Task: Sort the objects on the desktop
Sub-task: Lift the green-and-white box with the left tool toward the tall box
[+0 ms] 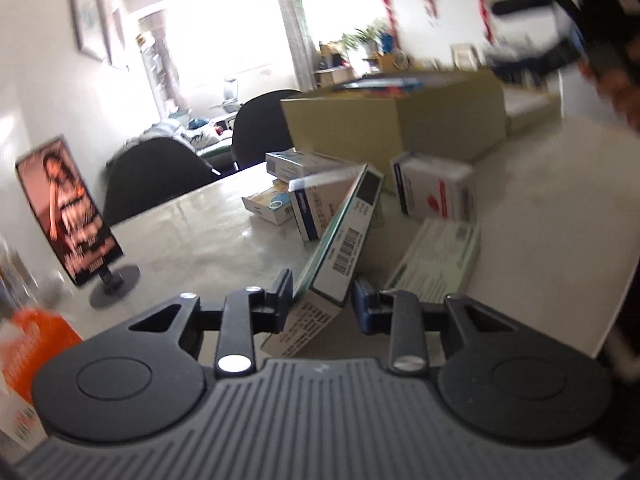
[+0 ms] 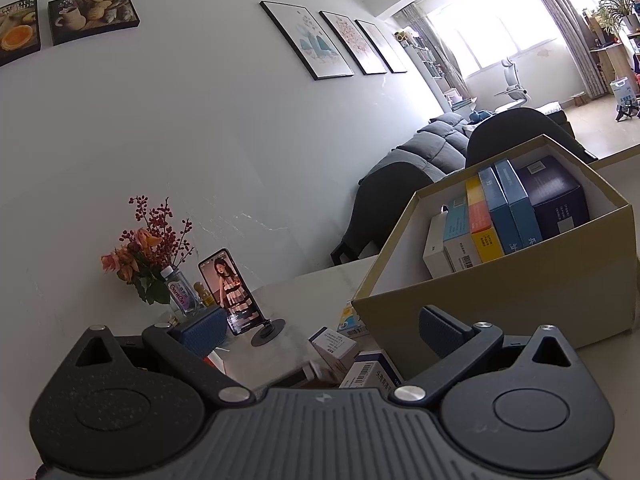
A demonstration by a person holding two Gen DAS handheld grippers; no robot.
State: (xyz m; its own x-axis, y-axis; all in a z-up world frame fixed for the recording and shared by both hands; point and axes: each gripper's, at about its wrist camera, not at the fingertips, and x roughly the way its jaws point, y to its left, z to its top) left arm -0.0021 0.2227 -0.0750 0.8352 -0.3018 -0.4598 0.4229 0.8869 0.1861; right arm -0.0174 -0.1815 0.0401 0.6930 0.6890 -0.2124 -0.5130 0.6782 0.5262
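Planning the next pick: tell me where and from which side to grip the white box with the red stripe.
Grip the white box with the red stripe across its narrow sides, coming from above. It stands upright on the table, apart from its neighbours, so its top is exposed.

The left wrist view is smeared by motion. The print on the tilted box (image 1: 340, 248) is unreadable, and its near end is hidden behind the gripper body. In the top right corner a dark blurred shape (image 1: 568, 12) cannot be told. An orange packet (image 1: 32, 340) is cut off by the left edge. In the right wrist view, small boxes (image 2: 340, 344) at the cardboard box's (image 2: 500, 304) foot are partly hidden.
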